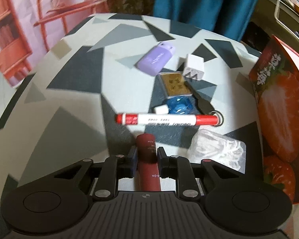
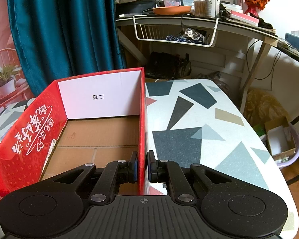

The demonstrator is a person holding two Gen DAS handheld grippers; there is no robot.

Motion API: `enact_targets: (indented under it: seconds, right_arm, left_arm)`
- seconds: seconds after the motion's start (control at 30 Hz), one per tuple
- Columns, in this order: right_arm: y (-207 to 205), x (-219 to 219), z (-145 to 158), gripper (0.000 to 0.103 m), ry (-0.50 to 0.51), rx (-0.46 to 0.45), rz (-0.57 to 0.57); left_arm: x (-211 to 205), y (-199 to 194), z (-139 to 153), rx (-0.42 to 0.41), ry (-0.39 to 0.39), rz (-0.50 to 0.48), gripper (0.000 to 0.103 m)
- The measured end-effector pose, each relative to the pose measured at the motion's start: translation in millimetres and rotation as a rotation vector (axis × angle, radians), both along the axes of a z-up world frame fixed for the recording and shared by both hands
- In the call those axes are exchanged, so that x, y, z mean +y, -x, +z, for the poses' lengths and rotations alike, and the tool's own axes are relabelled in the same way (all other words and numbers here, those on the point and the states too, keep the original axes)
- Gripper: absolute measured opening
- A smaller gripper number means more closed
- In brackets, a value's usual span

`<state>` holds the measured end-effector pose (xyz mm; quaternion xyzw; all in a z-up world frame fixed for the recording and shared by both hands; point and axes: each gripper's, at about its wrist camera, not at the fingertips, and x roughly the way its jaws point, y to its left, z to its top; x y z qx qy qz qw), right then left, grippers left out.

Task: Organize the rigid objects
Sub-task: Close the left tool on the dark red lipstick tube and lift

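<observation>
In the left wrist view my left gripper (image 1: 146,151) is shut on a dark red tube (image 1: 147,165) that lies along the fingers, its end just short of a red-and-white marker (image 1: 167,119) lying crosswise on the patterned table (image 1: 69,99). Beyond the marker lie a small white block (image 1: 161,109), a blue clear piece (image 1: 179,104), a gold-faced case (image 1: 174,84), a white plug block (image 1: 194,65) and a purple case (image 1: 155,58). In the right wrist view my right gripper (image 2: 142,159) is shut on the right wall (image 2: 142,119) of the open red box (image 2: 29,135), whose cardboard floor is bare.
A clear bag of white bits (image 1: 219,151) lies right of the left gripper, next to the red strawberry box (image 1: 279,109) at the table's right. Behind the table hang a blue curtain (image 2: 59,29) and a wire basket (image 2: 175,31) under a cluttered desk. A basin (image 2: 283,139) sits on the floor.
</observation>
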<state>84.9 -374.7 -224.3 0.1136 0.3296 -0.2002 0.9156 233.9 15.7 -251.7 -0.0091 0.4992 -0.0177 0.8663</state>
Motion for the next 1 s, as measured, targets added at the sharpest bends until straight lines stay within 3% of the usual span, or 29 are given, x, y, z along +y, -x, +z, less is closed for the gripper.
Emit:
enact_targets:
  seconds: [0.2,0.3,0.43,0.83,1.0]
  right_arm:
    - [-2,2,0,0.009,0.001,0.002,0.0]
    - [-2,2,1,0.009,0.002,0.002,-0.003]
    - [2,4,0,0.009,-0.009,-0.01,-0.001]
    - [3,7,6,0.009,-0.012,0.007,-0.002]
    - [10,7,8,0.009,-0.042,0.015,-0.008]
  left_arm:
    - [-14,-17,-3,-0.052,-0.031,-0.059,0.022]
    - [-17,-20,-6,-0.07,0.009,-0.084,0.023]
    - [-15,-12,-7,-0.053,0.041,-0.093,0.023]
    - [-8,6,-14,-0.033,0.018,-0.075,0.026]
    - [-10,10,-14,-0.06,-0.003,-0.088,0.025]
